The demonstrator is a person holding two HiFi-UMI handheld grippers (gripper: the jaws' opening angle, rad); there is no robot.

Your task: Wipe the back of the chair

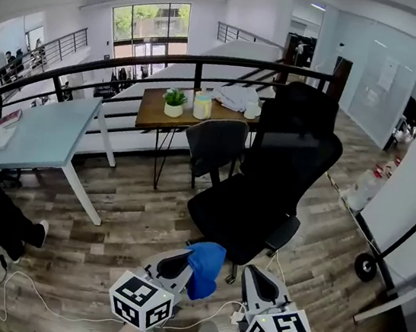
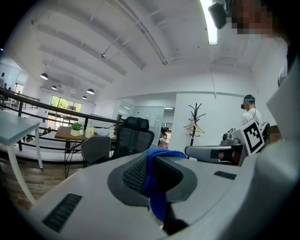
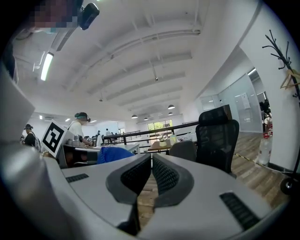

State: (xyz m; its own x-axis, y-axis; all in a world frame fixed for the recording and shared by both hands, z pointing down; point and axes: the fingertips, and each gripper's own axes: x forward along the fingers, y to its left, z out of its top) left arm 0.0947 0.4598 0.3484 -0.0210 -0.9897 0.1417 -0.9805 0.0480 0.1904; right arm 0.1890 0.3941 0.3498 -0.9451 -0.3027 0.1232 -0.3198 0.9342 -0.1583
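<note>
Chair [image 1: 271,178]: black, tall mesh back w/ headrest, dark seat, standing on wood floor. Seat is on the grippers' side, back on the far side. Both grippers sit low, in front of the seat and apart from the chair.

Left gripper [image 1: 185,259]: fingers clenched on a blue cloth [image 1: 204,267]. The cloth bunches over the tips and hangs toward the chair's base. Right gripper [image 1: 254,272]: just right of the cloth, jaws closed on each other w/ only a slit, nothing gripped.

Views compared:
- Left gripper view: cloth [image 2: 154,180] pinched between the pads, and the chair [image 2: 134,138] beyond it. A coat rack [image 2: 196,119] and a person [image 2: 251,112] show right of the chair, in this view only.
- Right gripper view: jaws together. The chair [image 3: 216,139] is to the right, and the cloth [image 3: 111,153] shows as a blue lump to the left.
- Head view only: a grey chair [image 1: 215,145] and a wood table [image 1: 154,114] behind the chair, and a white table [image 1: 43,134] to its left.

Limits: the chair's rear face isn't shown in any view. Its base is partly hidden by seat and cloth. Items on the wood table are too small to ID.
</note>
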